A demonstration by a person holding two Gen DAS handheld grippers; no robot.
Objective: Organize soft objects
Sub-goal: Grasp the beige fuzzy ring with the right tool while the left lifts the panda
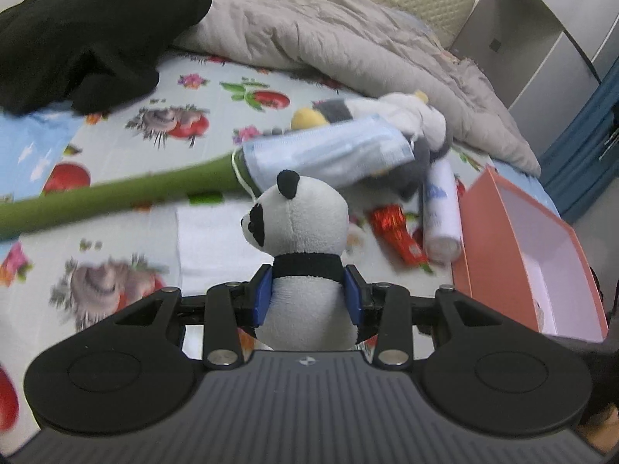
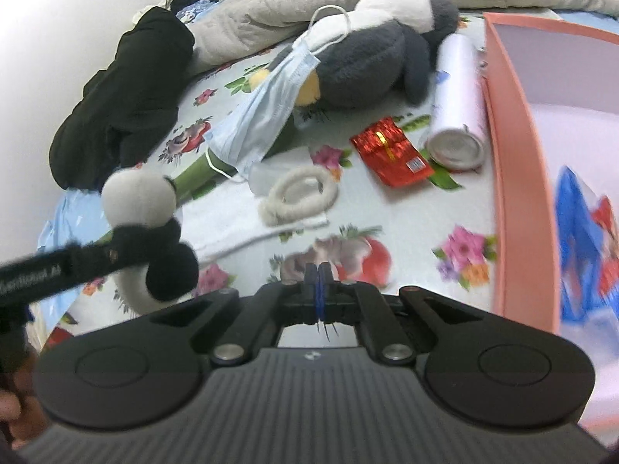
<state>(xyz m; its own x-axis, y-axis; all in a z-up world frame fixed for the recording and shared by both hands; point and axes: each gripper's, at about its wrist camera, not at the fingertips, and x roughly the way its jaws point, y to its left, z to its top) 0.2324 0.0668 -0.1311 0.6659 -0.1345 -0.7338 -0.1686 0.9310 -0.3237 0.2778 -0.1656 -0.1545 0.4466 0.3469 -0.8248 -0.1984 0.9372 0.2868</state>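
Observation:
My left gripper [image 1: 309,294] is shut on a small panda plush [image 1: 305,232], held upright above the bed; the panda also shows at the left of the right wrist view [image 2: 139,197]. My right gripper [image 2: 318,270] is shut and empty above the floral sheet. A grey and white penguin plush [image 2: 379,38] lies at the back with a blue face mask [image 2: 267,112] draped on it. A white fluffy loop [image 2: 301,193] lies mid-bed. The pink box [image 2: 510,147] stands at the right, also in the left wrist view [image 1: 487,239].
A white spray can [image 2: 460,96] and a red packet [image 2: 390,150] lie beside the box. A green rod [image 1: 116,193] crosses the bed. Black clothing [image 1: 96,31] and a grey quilt [image 1: 329,34] lie at the back. A blue printed item [image 2: 580,239] sits in the box.

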